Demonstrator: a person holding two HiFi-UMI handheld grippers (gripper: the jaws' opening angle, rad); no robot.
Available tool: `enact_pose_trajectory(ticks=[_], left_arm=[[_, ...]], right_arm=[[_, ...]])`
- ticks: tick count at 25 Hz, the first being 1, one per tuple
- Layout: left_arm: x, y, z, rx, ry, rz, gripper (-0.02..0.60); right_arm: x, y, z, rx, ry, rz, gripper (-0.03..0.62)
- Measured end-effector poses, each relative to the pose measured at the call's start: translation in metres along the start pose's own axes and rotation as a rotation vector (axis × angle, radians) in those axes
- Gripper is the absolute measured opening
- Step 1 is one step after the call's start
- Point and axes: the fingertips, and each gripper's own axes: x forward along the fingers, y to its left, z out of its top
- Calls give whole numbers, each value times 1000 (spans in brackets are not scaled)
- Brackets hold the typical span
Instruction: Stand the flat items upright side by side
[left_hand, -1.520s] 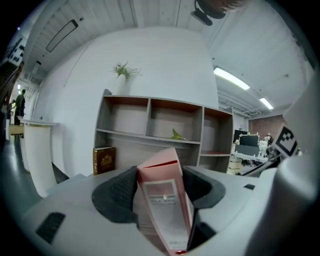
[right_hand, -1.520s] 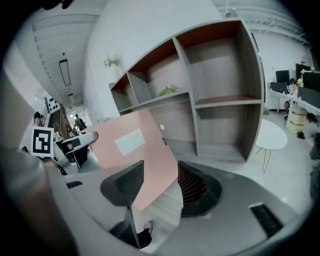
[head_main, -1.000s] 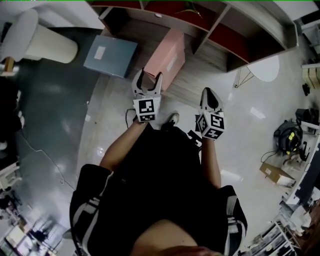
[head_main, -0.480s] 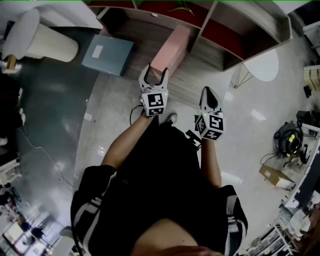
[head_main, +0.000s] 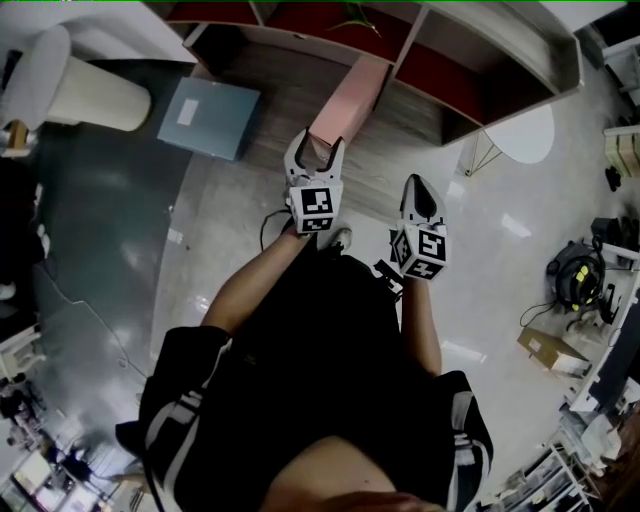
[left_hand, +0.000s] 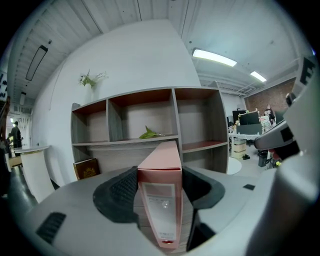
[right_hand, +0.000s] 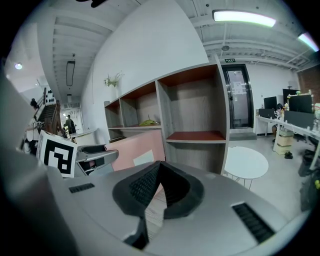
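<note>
The floor (head_main: 500, 270) is glossy pale tile on the right and dark grey on the left, with a strip of wood planks running before a low open shelf (head_main: 480, 60) whose insides are red-brown. A round white table (head_main: 527, 132) stands at the shelf's right end. The room behind is a wide office with strip lights on a white ceiling. A brown book (left_hand: 86, 168) leans in the shelf's lower left bay, and a green leaf (left_hand: 150, 133) lies on a middle board.

The binder (head_main: 345, 95) is pink and stands upright on the wood strip just in front of the shelf, with its narrow spine towards the person. The spine bears a pale label and a small round hole near its foot. A grey-blue folder (head_main: 210, 118) lies flat on the floor well to its left.

The left claw (head_main: 318, 148) is spread wide and straddles the spine, with a pad just beside each face; no squeeze shows. The right claw (head_main: 414, 186) is clenched on nothing and hangs to the right of the binder, apart from it.
</note>
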Motion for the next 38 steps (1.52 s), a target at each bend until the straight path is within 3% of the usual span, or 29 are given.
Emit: enact_pose_trajectory(ticks=[17,31,38], left_arm=[[32,-15,17,-95,12,-131,275],[66,-25,26,-108,31,-192,276],[79,-41,31,-140,17,-271,270]], right_arm=[[24,-17,7,14,20,-39,26],[38,-24,11,17,37,-83,26],[47,-29,12,25,44,-110,26]])
